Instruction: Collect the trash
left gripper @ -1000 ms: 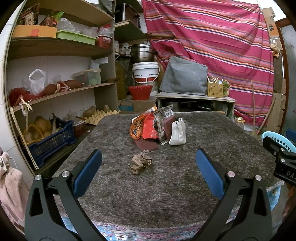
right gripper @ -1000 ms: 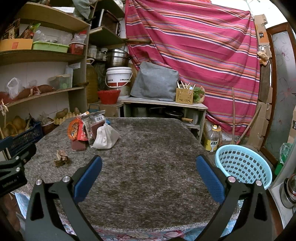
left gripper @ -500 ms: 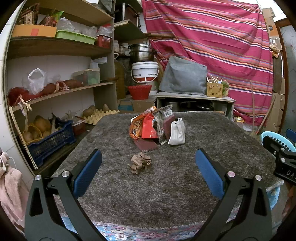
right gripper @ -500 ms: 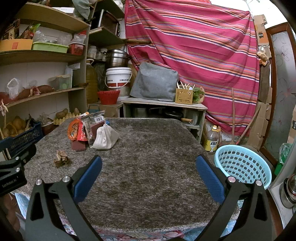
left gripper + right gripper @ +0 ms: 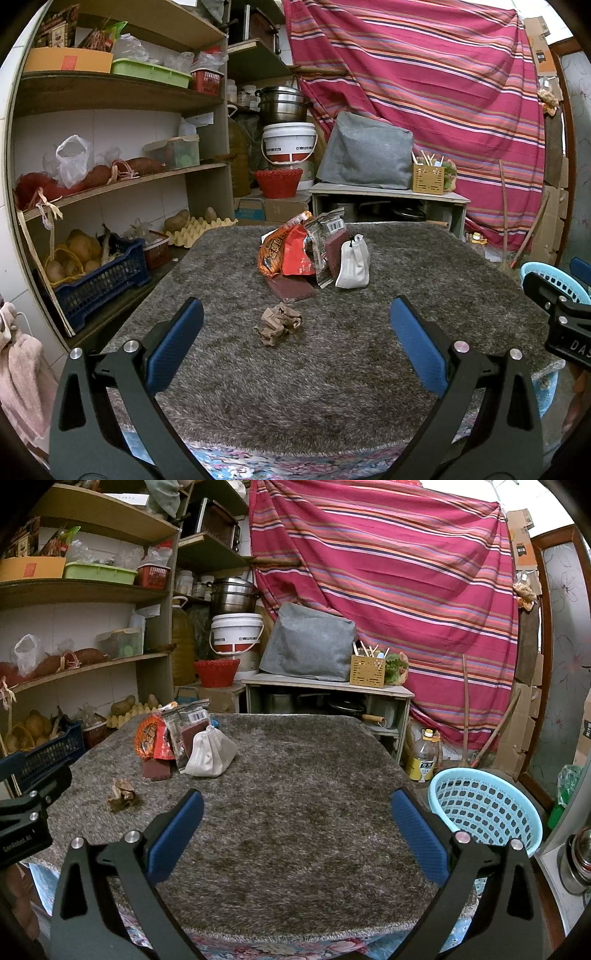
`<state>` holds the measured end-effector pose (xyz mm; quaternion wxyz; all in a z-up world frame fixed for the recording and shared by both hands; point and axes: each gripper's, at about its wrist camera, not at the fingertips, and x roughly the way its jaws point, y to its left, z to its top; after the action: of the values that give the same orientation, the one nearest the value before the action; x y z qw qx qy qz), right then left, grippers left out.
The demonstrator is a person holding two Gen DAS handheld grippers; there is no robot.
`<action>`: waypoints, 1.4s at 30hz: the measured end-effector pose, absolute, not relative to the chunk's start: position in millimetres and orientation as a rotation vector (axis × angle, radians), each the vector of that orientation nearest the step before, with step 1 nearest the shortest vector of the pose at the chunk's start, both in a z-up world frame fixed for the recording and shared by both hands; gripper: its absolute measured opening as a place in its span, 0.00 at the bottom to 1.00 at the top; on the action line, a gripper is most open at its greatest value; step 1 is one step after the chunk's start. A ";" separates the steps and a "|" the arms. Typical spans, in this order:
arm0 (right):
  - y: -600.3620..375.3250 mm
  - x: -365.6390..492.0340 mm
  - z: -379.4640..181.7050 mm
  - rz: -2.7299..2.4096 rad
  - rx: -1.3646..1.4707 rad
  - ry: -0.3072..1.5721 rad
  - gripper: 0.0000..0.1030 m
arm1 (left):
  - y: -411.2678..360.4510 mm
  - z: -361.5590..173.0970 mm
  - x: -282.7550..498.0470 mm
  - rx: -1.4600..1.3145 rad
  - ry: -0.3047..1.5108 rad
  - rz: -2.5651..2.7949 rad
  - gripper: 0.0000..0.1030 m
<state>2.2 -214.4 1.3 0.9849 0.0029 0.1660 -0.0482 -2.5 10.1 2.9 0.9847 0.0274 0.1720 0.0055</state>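
Observation:
A crumpled brown paper wad (image 5: pixel 277 324) lies on the grey shaggy table cover (image 5: pixel 332 369), a short way ahead of my open, empty left gripper (image 5: pixel 295 325). Behind it lies a pile of trash: orange and red snack wrappers (image 5: pixel 284 253), a dark wrapper with a barcode (image 5: pixel 327 240), a maroon pad (image 5: pixel 291 288) and a white pouch (image 5: pixel 352 262). My right gripper (image 5: pixel 295 808) is open and empty over the table's near edge; the wad (image 5: pixel 122 794) and the pile (image 5: pixel 184 738) lie to its left. A light blue mesh basket (image 5: pixel 484 808) stands on the floor at the right.
Wooden shelves (image 5: pixel 110 147) with potatoes, boxes and a blue crate (image 5: pixel 99 280) line the left wall. A low cabinet (image 5: pixel 388 203) with a grey cover, a white bucket (image 5: pixel 290 144) and a striped red cloth (image 5: pixel 424 92) stand behind the table. An oil bottle (image 5: pixel 424 760) sits by the basket.

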 end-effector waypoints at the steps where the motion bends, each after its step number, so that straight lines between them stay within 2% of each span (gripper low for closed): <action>1: -214.1 2.5 1.3 -0.097 0.005 0.333 0.96 | 10.1 2.9 -2.4 0.055 0.346 0.010 0.95; 30: -217.8 7.2 4.5 -0.102 0.009 0.336 0.96 | 3.5 -2.0 8.2 0.070 0.358 -0.004 0.95; 42: -241.6 46.3 -28.8 -0.152 0.010 0.373 0.96 | 11.1 -38.9 55.0 0.098 0.462 0.014 0.95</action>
<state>46.3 -241.6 -28.8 0.9798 0.0050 0.1854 -0.0754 55.0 11.1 -38.9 0.9722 0.0487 0.2289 0.0072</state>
